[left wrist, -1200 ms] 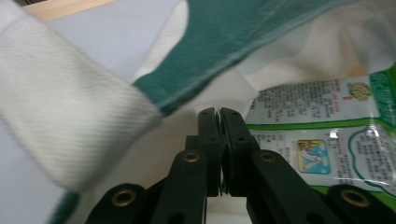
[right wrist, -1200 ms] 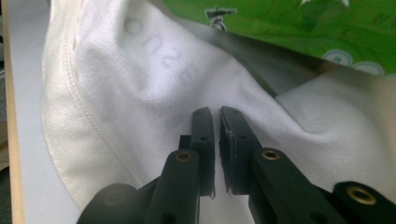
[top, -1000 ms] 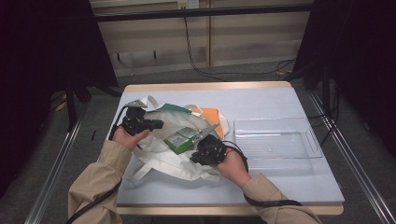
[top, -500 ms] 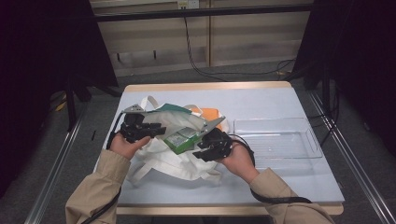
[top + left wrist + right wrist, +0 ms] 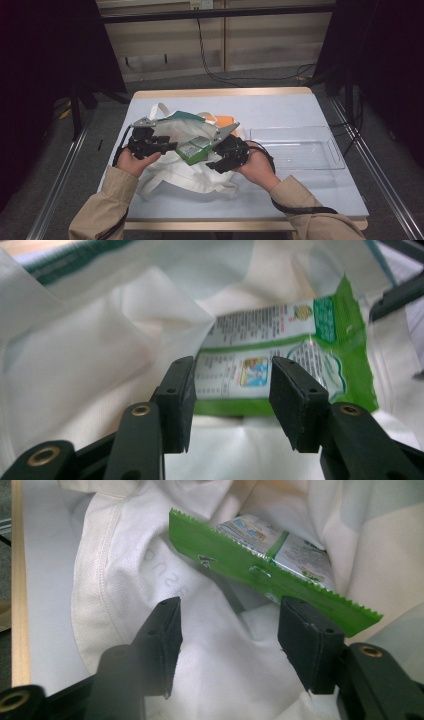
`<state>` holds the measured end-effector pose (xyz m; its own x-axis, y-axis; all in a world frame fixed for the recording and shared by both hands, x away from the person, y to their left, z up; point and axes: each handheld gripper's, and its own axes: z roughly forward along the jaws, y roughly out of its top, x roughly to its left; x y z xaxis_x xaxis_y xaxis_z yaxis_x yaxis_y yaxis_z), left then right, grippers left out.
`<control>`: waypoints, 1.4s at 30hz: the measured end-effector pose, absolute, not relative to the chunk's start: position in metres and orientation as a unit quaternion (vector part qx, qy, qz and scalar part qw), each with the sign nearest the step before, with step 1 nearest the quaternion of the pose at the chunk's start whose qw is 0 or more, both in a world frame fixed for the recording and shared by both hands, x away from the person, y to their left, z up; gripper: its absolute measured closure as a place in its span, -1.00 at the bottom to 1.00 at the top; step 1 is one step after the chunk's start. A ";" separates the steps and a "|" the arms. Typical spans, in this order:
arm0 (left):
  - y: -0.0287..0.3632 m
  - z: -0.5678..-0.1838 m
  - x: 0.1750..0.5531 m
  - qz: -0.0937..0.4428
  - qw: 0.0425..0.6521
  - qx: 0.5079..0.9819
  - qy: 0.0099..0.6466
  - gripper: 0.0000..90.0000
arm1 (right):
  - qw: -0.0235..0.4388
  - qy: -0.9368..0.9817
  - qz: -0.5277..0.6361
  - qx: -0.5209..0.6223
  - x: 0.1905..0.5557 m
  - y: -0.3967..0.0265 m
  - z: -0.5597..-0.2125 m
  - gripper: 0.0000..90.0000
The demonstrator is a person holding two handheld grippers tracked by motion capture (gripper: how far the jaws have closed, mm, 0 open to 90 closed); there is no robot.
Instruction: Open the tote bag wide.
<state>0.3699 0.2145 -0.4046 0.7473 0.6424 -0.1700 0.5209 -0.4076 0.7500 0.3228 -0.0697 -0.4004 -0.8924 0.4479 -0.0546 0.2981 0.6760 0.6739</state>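
On the table (image 5: 310, 200), the green snack packet (image 5: 192, 150) lies inside the white tote bag (image 5: 180, 172). Both grippers, left (image 5: 167, 146) and right (image 5: 215, 157), flank it, fingers spread after just opening, gripping nothing.

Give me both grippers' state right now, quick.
Left gripper: open, jaws just been opening, nothing between them; green packet beyond.
Right gripper: open, jaws just been opening, holding nothing, over the white bag.

Both my grippers' jaws have just been opening: left gripper (image 5: 167, 146) and right gripper (image 5: 214, 159) let go of white tote bag (image 5: 175, 172); nothing between pads.
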 end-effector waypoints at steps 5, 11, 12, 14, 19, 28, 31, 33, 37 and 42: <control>0.217 -0.404 0.365 0.078 0.421 0.832 0.353 -0.07 | 0.109 0.912 0.346 0.192 0.324 -0.070 -0.398 -0.23; 0.219 -0.403 0.360 0.090 0.422 0.830 0.355 -0.30 | 0.118 0.918 0.340 0.166 0.326 -0.069 -0.395 -0.36; 0.219 -0.403 0.360 0.092 0.422 0.829 0.355 -0.36 | 0.121 0.919 0.338 0.162 0.326 -0.069 -0.394 -0.38; 0.220 -0.404 0.359 0.094 0.422 0.830 0.352 -0.41 | 0.124 0.920 0.336 0.155 0.326 -0.068 -0.394 -0.42; 0.220 -0.409 0.360 0.093 0.423 0.830 0.351 -0.52 | 0.134 0.922 0.334 0.140 0.328 -0.068 -0.391 -0.51; 0.216 -0.410 0.362 0.095 0.421 0.832 0.348 -0.61 | 0.141 0.927 0.320 0.138 0.335 -0.064 -0.394 -0.60; 0.215 -0.409 0.362 0.096 0.422 0.832 0.346 -0.62 | 0.145 0.928 0.317 0.131 0.336 -0.062 -0.395 -0.60; 0.214 -0.408 0.362 0.097 0.423 0.833 0.343 -0.63 | 0.147 0.929 0.313 0.130 0.338 -0.060 -0.396 -0.60; 0.211 -0.410 0.363 0.095 0.421 0.835 0.341 -0.63 | 0.151 0.931 0.307 0.126 0.341 -0.061 -0.399 -0.61; 0.210 -0.412 0.364 0.094 0.418 0.838 0.338 -0.64 | 0.162 0.930 0.305 0.123 0.344 -0.061 -0.400 -0.61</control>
